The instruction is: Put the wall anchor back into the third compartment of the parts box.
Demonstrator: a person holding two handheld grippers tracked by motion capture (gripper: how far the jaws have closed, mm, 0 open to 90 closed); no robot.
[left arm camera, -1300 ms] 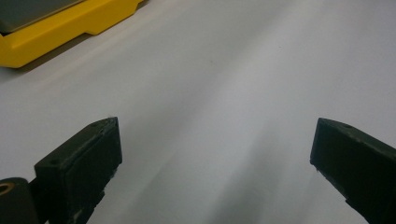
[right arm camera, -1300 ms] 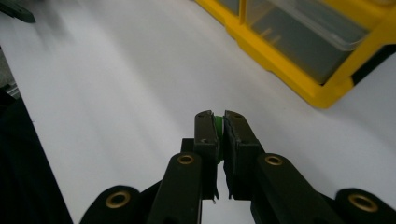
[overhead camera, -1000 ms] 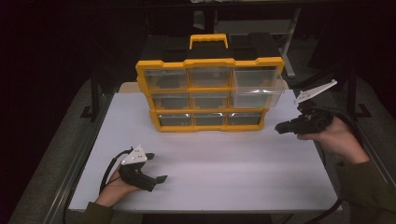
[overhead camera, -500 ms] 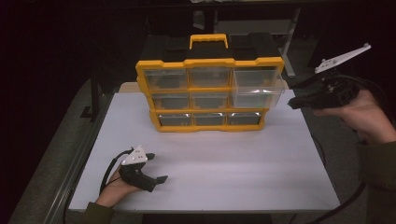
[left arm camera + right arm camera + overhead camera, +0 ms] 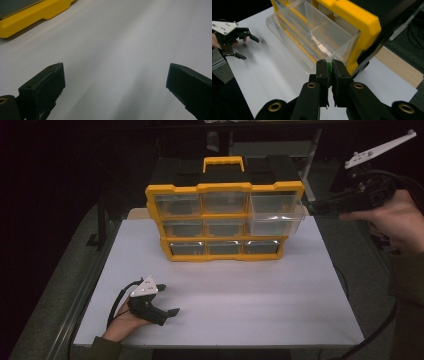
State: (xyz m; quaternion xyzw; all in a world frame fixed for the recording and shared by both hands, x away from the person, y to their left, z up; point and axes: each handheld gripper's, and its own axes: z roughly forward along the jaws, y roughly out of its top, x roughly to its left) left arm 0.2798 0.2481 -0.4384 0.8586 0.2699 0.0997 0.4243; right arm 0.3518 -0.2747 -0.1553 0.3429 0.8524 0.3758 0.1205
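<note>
Closest to the person, the left gripper [image 5: 159, 307] sits low on the white counter [image 5: 250, 305] near its front-left corner, the left hand [image 5: 122, 322] wrapped round it, jaws spread wide with nothing but bare counter between them; in the left gripper view you can just catch the yellow bottom edge of the organizer [image 5: 30, 17] off to the upper left, well apart from the jaws. Further back, standing upright in the middle of the counter, is that yellow organizer [image 5: 225, 220] with clear drawers in three rows of three and a yellow carry handle [image 5: 223, 164] on top, its long side running left to right and its drawer fronts facing the person. One clear drawer [image 5: 276, 220], the right one in the middle row, is pulled out toward the front and sticks past the frame; can't make out anything much inside it or the others, they look see-through and too dim to call. Off the right end, the right gripper [image 5: 320, 206] is held up in the air by the right hand [image 5: 397, 220], jaws pointing left at the organizer's right side. In the right gripper view its jaws are pinched nearly together on a small green thing [image 5: 328, 67], just short of the pulled-out drawer's corner [image 5: 337, 53].
</note>
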